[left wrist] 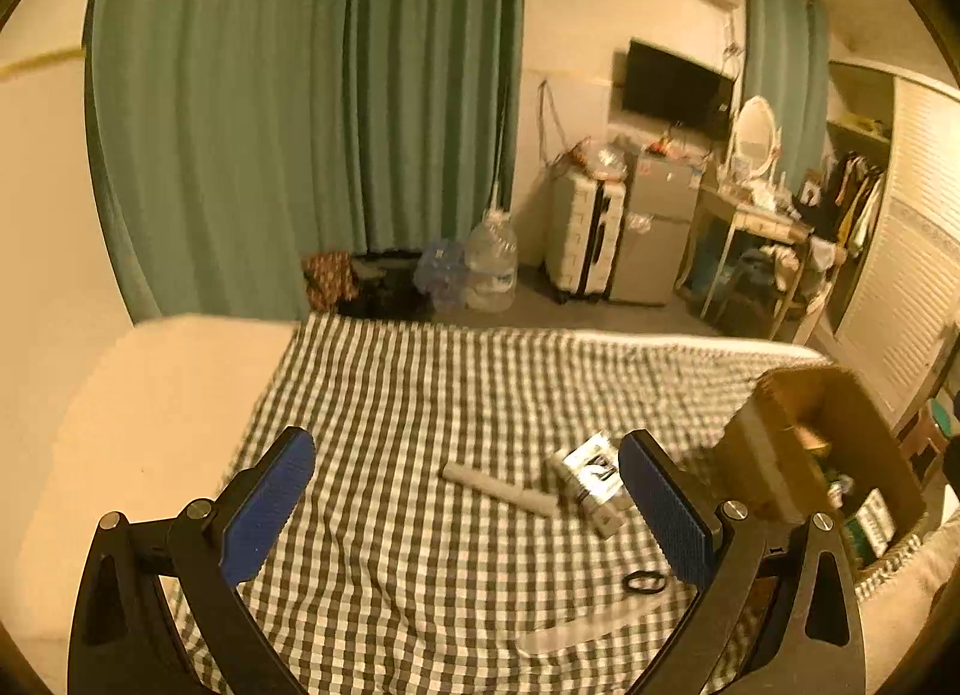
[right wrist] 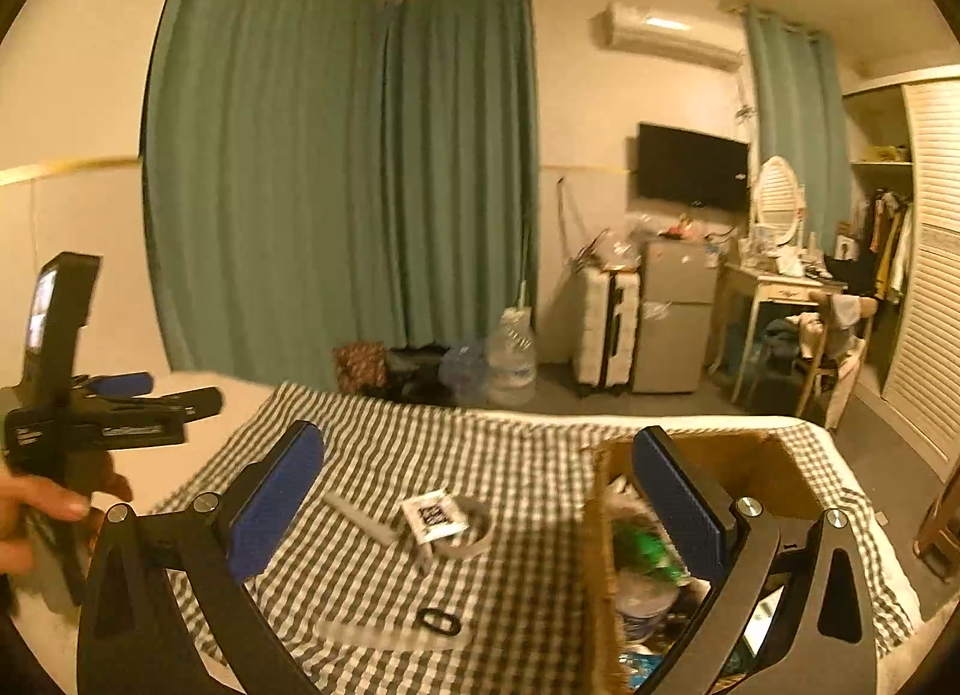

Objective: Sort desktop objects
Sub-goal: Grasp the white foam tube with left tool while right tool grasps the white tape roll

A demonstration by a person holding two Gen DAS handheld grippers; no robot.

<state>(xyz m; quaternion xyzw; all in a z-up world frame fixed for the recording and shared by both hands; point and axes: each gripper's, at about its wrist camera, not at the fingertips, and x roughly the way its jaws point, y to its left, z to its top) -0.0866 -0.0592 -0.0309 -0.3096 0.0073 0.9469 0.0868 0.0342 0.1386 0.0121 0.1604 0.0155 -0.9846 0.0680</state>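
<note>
Cardboard box contents mostly hidden by its wall, partly blocked by gripper finger. Black-and-white packet print blurred, unreadable. Pale flat strip near black ring smeared, can't identify. Hand cut off at frame edge.

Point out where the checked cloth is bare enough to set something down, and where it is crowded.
Bare: the checked cloth left of the grey stick, toward the plain cream bedding, and the far strip behind it. Crowded: the stick, white packet, black ring and the full cardboard box on the right.
</note>
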